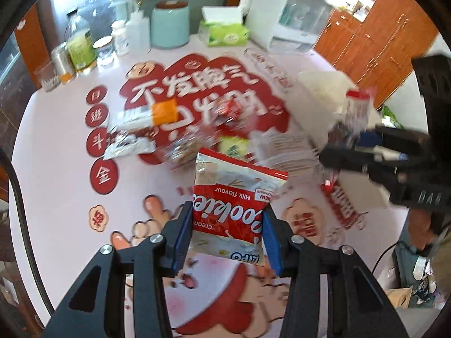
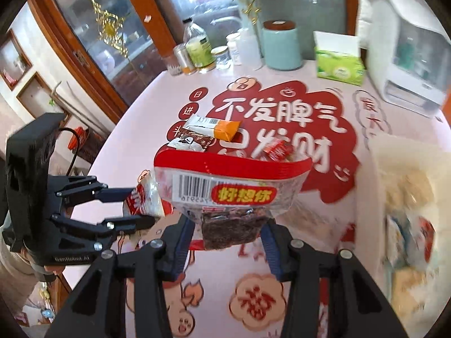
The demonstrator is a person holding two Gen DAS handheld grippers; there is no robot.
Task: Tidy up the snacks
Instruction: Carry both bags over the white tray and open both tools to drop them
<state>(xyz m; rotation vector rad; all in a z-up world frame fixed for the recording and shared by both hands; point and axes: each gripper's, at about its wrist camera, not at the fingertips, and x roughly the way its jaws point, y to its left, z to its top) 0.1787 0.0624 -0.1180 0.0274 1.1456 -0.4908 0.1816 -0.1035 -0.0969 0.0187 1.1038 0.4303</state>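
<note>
Left gripper (image 1: 227,235): blue pads clamped on both side edges of a red-and-white cookie packet (image 1: 238,197), which hangs clear above the table (image 1: 56,152). Packet's top edge points away from the gripper; its lower end sits between the fingers.

Right gripper (image 2: 227,235): jaws closed on the dark lower end of a clear date snack bag (image 2: 229,186) with a red top band and barcode label. Bag is lifted off the tabletop, red edge farthest from the fingers.

The two grippers sit just beside each other; in the right wrist view the cookie packet's corner lies close to the date bag's left edge, contact cannot be told.

Beyond the fingertips, on the red printed mat: loose snacks in a small heap, among them an orange-ended bar (image 2: 214,126) and a small red packet (image 2: 277,150). Right of the right gripper: a white container (image 2: 408,197) with packets in it, blurred, near the table's edge.

Far edge of table: teal canister (image 2: 282,45), green tissue pack (image 2: 339,66), bottles and jars, white appliance (image 2: 403,56). Bare pink surface lies directly beneath both grippers.
</note>
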